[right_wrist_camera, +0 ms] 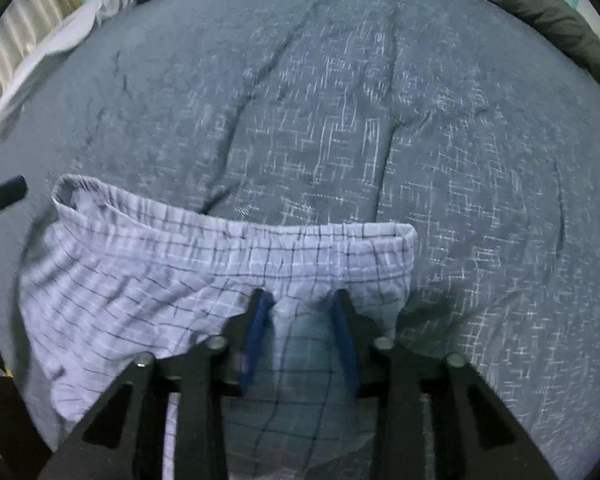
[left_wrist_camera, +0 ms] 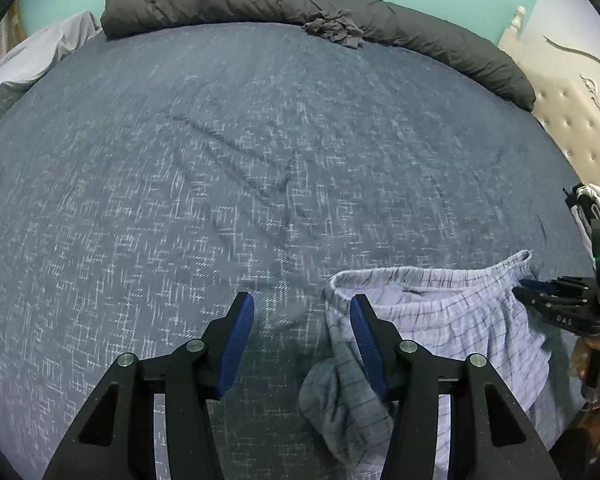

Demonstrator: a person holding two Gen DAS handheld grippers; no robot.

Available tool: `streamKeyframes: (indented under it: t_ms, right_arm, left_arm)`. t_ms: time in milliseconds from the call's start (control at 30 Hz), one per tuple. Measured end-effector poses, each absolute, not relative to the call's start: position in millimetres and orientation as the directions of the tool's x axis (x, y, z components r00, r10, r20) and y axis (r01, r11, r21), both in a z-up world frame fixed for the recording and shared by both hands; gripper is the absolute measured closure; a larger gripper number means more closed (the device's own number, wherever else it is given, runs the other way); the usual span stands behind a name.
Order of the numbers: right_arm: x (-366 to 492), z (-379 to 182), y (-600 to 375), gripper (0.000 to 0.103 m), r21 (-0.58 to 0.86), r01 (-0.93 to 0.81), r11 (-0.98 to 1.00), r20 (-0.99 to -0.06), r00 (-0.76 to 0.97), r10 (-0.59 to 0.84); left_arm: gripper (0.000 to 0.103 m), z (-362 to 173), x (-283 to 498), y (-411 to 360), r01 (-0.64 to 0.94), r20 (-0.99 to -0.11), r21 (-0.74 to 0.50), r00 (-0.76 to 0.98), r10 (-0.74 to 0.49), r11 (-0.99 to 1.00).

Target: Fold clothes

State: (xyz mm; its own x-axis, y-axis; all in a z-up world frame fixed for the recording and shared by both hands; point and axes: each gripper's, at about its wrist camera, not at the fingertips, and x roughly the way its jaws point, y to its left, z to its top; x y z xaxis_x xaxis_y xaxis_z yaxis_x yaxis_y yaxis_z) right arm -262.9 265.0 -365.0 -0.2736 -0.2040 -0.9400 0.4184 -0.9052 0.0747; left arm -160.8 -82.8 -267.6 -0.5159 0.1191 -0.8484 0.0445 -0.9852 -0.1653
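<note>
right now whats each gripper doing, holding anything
left gripper: open, nothing between the fingers, beside the checked shorts
right gripper: part open over the shorts, cloth between the fingers, not clamped

Dim, cool, even light; soft shadows fall under the jaws. Fisheye bends the bed (left_wrist_camera: 260,160) edges, corners go black, and motion blur smears the weave.
</note>
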Motion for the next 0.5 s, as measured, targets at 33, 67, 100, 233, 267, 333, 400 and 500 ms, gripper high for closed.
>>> streamKeyframes:
  t_ms: [33, 67, 100, 233, 267, 333, 400, 500]
  right_arm:
    - [-261, -365, 266, 0.089, 0.067, 0.417, -0.906, -0.937, -0.285, -0.2]
    - [-259, -362, 267, 0.094, 0.069, 0.416, -0.907, -0.932, -0.296, -0.206]
    - [-258, -359, 269, 0.099, 0.069, 0.416, -0.907, -0.928, -0.307, -0.212]
    - [-249, -348, 276, 0.101, 0.051, 0.445, -0.894, -0.917, -0.334, -0.219]
    - [-247, -342, 279, 0.101, 0.046, 0.45, -0.892, -0.91, -0.35, -0.224]
    - [-243, -332, 288, 0.101, 0.061, 0.446, -0.893, -0.893, -0.375, -0.248]
    - [-244, -320, 301, 0.101, 0.097, 0.432, -0.897, -0.876, -0.391, -0.283]
    - [-244, -310, 316, 0.101, 0.13, 0.433, -0.892, -0.865, -0.391, -0.316]
  left_arm:
    - [0.049, -268, -161, -84, 0.044, -0.848, -0.166, -0.516, 0.119, -0.985]
    - [0.049, -269, -161, -86, 0.045, -0.848, -0.166, -0.517, 0.12, -0.985]
    - [0.049, -271, -161, -86, 0.045, -0.849, -0.168, -0.515, 0.121, -0.985]
    - [0.049, -276, -165, -85, 0.051, -0.852, -0.182, -0.507, 0.131, -0.982]
    - [0.049, -277, -165, -84, 0.051, -0.852, -0.183, -0.507, 0.132, -0.982]
    - [0.047, -279, -166, -82, 0.048, -0.851, -0.183, -0.508, 0.134, -0.982]
    - [0.045, -281, -168, -83, 0.053, -0.852, -0.188, -0.506, 0.136, -0.981]
    - [0.045, -285, -170, -80, 0.056, -0.854, -0.201, -0.499, 0.147, -0.978]
